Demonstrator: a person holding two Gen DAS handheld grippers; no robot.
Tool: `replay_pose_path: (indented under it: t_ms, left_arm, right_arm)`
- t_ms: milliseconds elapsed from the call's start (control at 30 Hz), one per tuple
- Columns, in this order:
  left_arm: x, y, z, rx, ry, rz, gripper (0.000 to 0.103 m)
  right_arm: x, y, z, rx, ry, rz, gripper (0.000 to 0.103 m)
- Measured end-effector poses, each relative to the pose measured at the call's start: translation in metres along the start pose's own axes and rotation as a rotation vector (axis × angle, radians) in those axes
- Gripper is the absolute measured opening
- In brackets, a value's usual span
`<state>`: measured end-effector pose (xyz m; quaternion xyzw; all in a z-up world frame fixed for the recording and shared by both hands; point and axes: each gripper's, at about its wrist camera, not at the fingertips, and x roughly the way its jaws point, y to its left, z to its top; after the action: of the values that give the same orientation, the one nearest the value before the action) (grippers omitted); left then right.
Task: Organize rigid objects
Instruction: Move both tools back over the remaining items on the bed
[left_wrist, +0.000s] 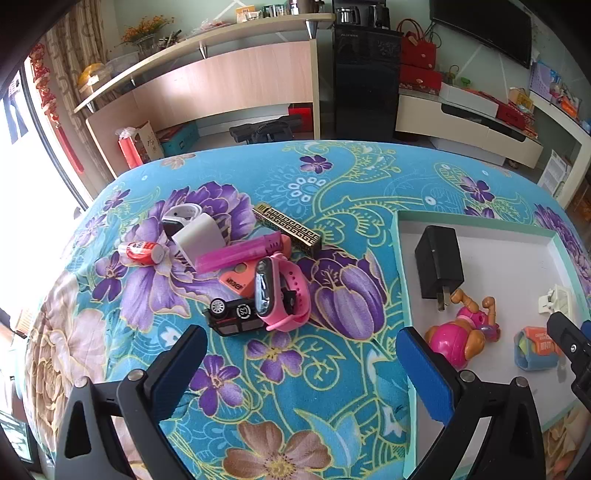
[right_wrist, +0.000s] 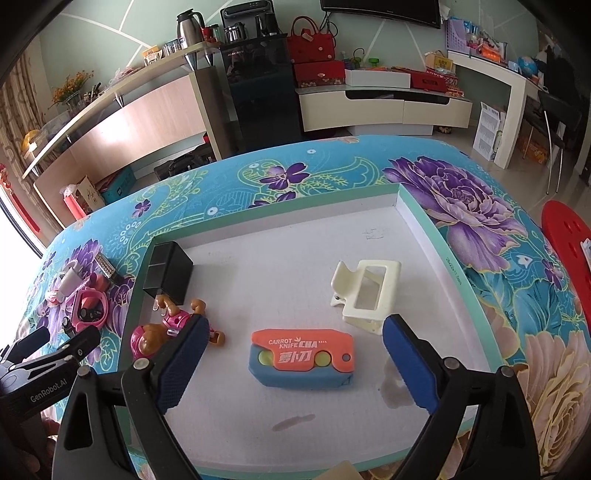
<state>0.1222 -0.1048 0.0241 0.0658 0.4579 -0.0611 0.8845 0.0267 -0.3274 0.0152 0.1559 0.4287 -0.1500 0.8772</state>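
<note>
Both grippers stood open over bench and tray (right_wrist: 424, 236).
Left gripper (left_wrist: 299, 354) should straddle the toy car (left_wrist: 236, 317) squarely (fingers empty).

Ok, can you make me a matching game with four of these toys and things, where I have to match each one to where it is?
Things:
1. black charger
2. toy car
3. carrot knife
4. white clip

Places:
A. in the tray, between the right gripper's open fingers
B. on the flowery cloth, beside the pink watch
C. in the tray's far left corner
D. in the tray, right side

Pairs: 1-C, 2-B, 3-A, 4-D
</note>
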Motion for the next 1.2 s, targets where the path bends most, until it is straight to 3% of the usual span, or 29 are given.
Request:
replay_pose_path:
  t_ms: [233,433,767,1200]
  left_arm:
    - [-0.013,0.031,0.005,-0.055,-0.044,0.049,0.103]
    - [-0.023,0.070,0.007,-0.138,-0.072,0.122,0.103]
    - [-0.018,0.119,0.001,-0.247,-0.051,0.121,0.103]
    - [0.007,0.159,-0.007,-0.321,0.004,0.123,0.103]
  right_arm:
    - [-0.002,0.008,0.000,-0.016,-0.014,-0.002,0.095]
    - [-0.006,0.030,0.001,-0.055,-0.033,0.045,0.095]
    - [-0.006,0.072,-0.003,-0.141,-0.051,0.079,0.095]
    - [-0.009,0.140,-0.004,-0.244,-0.051,0.259,0.095]
